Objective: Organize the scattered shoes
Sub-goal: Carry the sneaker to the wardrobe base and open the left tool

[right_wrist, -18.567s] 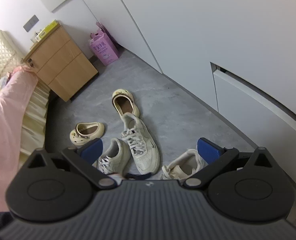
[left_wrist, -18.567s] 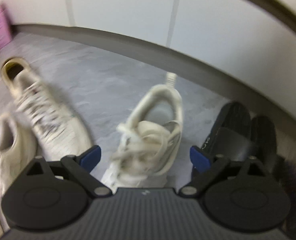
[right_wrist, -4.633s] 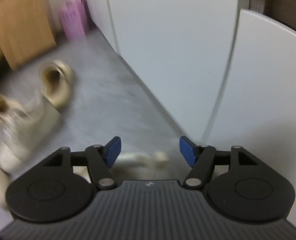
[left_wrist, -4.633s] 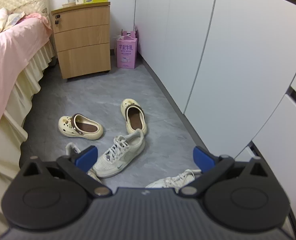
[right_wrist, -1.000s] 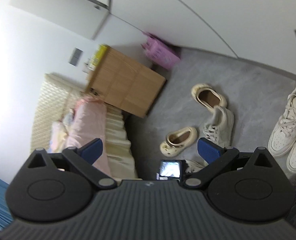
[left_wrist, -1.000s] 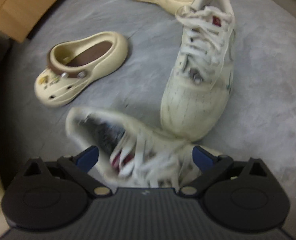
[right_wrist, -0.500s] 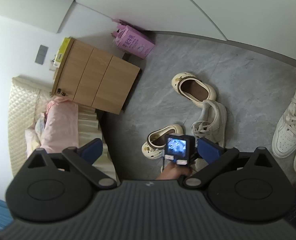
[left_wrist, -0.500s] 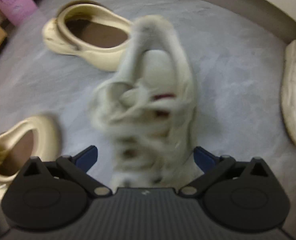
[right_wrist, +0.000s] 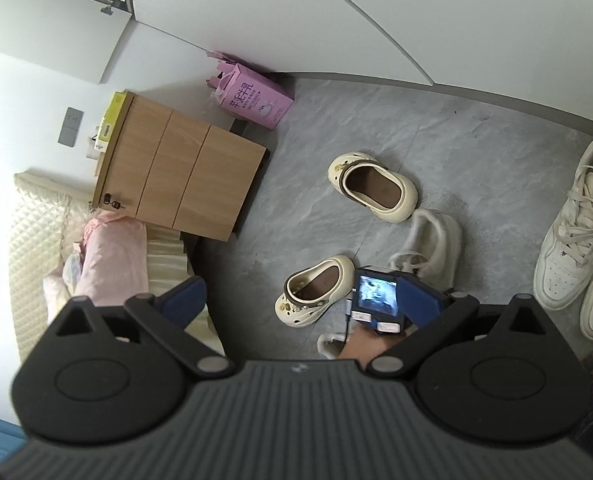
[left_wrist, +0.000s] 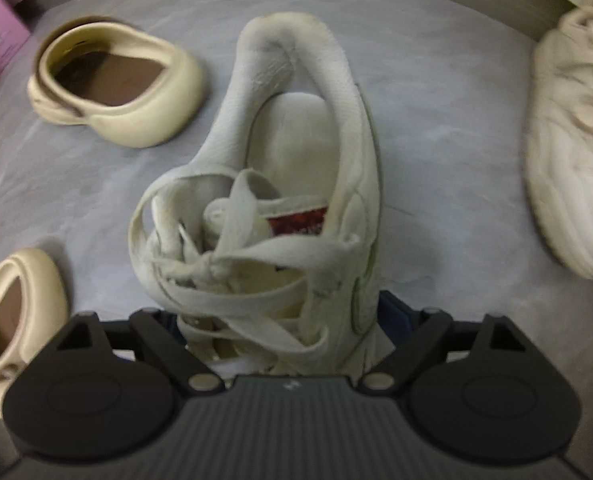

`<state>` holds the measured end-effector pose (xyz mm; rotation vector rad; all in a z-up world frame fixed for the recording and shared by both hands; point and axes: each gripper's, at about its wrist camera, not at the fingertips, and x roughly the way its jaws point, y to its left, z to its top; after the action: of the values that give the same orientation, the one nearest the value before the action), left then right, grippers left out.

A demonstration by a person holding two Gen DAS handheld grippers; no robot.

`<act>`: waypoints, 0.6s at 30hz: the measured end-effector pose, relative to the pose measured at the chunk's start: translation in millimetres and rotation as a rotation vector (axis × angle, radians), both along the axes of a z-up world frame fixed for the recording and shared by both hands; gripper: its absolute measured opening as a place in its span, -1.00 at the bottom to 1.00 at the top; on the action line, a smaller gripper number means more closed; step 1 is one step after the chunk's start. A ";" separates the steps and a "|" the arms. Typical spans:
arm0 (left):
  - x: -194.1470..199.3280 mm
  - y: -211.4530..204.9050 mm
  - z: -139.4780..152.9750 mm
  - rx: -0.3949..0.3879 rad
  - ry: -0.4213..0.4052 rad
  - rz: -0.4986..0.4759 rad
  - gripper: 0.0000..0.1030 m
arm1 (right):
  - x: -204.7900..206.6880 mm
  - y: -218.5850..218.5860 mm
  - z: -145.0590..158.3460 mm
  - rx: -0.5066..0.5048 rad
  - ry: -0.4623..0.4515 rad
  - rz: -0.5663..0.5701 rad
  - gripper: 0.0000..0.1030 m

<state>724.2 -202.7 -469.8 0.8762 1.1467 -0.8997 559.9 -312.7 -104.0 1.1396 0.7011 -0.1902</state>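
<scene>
A worn white sneaker (left_wrist: 296, 184) stands on the grey floor with its heel away from my left gripper (left_wrist: 282, 316). The jaws are closing, one on each side of the laced midfoot, and I see no firm press from the blue pads. In the right wrist view the same sneaker (right_wrist: 432, 248) lies beyond the left gripper's body (right_wrist: 376, 298) and a hand (right_wrist: 366, 346). My right gripper (right_wrist: 302, 298) hangs high above the floor, open with nothing between its fingers. Two cream clogs (right_wrist: 372, 192) (right_wrist: 316, 292) lie beside the sneaker.
A pair of white sneakers (right_wrist: 576, 240) lies side by side at the right, near the white cabinet doors (right_wrist: 376, 20). A wooden nightstand (right_wrist: 176, 176), a pink box (right_wrist: 252, 100) and a bed (right_wrist: 96, 256) bound the floor at the left.
My left gripper has swung from the other sneaker to this one and come down over it, its jaws now narrower. The right gripper tilted at first, then stayed still.
</scene>
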 end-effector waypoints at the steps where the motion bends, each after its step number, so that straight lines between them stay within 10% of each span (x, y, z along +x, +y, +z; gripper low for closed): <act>1: -4.5 -0.8 0.5 0.002 0.007 0.005 0.76 | -1.7 -0.5 0.5 -0.002 0.000 -0.003 1.00; 11: -66.0 -9.6 -7.3 0.035 -0.063 -0.113 0.91 | -14.7 -5.9 11.5 -0.066 -0.006 -0.028 1.00; 18: -74.1 9.6 40.7 -0.001 -0.065 -0.032 0.96 | -26.2 -14.8 27.3 -0.169 -0.032 -0.046 1.00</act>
<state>650.0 -193.1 -429.1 0.9189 1.0795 -0.8913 533.7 -327.5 -76.7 0.9952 0.6194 -0.2645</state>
